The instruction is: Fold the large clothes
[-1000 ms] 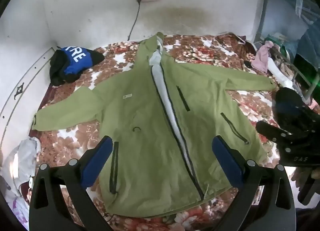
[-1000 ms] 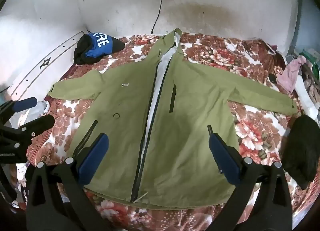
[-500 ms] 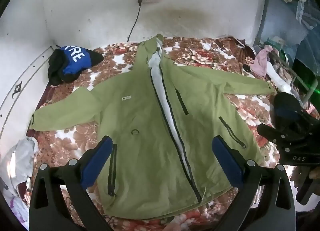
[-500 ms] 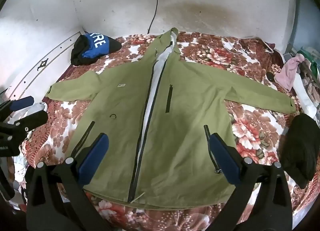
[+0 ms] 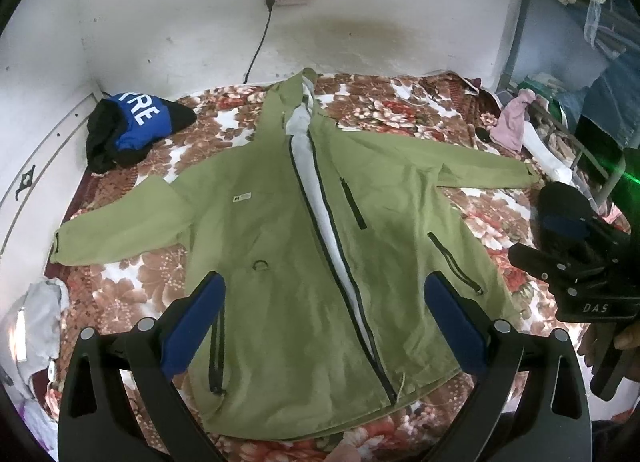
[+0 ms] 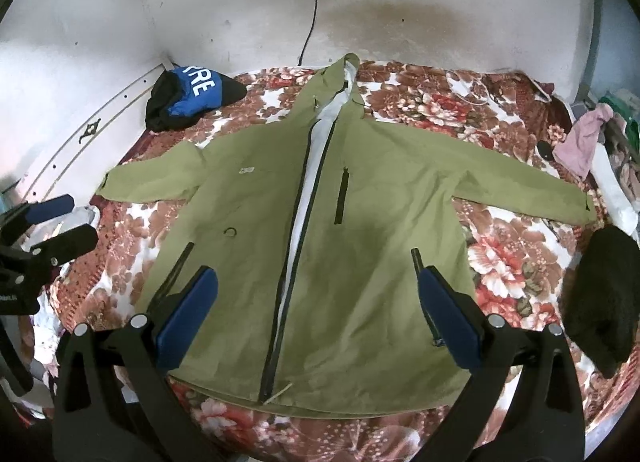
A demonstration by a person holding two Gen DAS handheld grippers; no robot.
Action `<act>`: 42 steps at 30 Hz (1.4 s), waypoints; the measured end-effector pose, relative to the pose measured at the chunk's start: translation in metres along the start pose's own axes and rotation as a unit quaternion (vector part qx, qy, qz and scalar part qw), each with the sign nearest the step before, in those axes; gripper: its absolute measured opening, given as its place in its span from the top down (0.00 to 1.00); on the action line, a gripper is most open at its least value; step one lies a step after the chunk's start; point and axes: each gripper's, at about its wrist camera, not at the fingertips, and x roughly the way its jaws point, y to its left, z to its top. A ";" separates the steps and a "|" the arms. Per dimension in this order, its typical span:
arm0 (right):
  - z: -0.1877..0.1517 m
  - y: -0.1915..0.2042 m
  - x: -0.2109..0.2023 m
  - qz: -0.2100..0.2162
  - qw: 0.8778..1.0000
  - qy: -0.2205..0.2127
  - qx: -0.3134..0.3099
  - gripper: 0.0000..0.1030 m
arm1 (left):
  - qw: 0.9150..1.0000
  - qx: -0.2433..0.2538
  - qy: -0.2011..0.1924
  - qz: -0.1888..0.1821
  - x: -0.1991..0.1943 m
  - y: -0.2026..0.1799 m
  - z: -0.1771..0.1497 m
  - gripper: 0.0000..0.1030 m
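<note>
a floral bedspread (image 5: 376, 102) beneath a stained white wall carries an olive green jacket (image 6: 360, 262), laid flat, front up, sleeves outstretched. above its hem, the left gripper (image 5: 324, 314) and right gripper (image 6: 316, 310) hover, fingers spread wide, holding nothing.

Soft, even light fills both wrist views, with no hard-edged shadows across the olive green jacket (image 5: 320, 246), only a faint darker patch at its middle in the right wrist view (image 6: 360, 246). The white wall (image 5: 180, 22) ahead of the grippers reads bright, washing toward pink-white at the far left in the right wrist view. A green lens flare streaks the right edge of the left wrist view. Fisheye curvature bends the wall and floral bedspread (image 6: 500, 262) and rounds each frame into black corners. Detail is sharpest at centre; the edges soften, and the blue-padded fingers (image 5: 196, 318) nearest the lens appear slightly blurred.
</note>
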 end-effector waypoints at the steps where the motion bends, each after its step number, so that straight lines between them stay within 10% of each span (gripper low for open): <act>1: 0.001 -0.001 0.000 0.001 1.000 0.001 0.002 0.04 | 1.000 -0.001 -0.001 -0.001 0.000 0.000 0.000 0.05; 26: 0.028 -0.014 0.013 0.014 1.000 0.025 -0.008 0.04 | 1.000 -0.018 0.010 0.017 0.010 0.009 0.011 0.05; 42: 0.094 0.044 0.054 0.034 0.994 0.057 -0.086 0.04 | 0.988 -0.135 0.036 0.061 0.015 0.085 0.032 0.05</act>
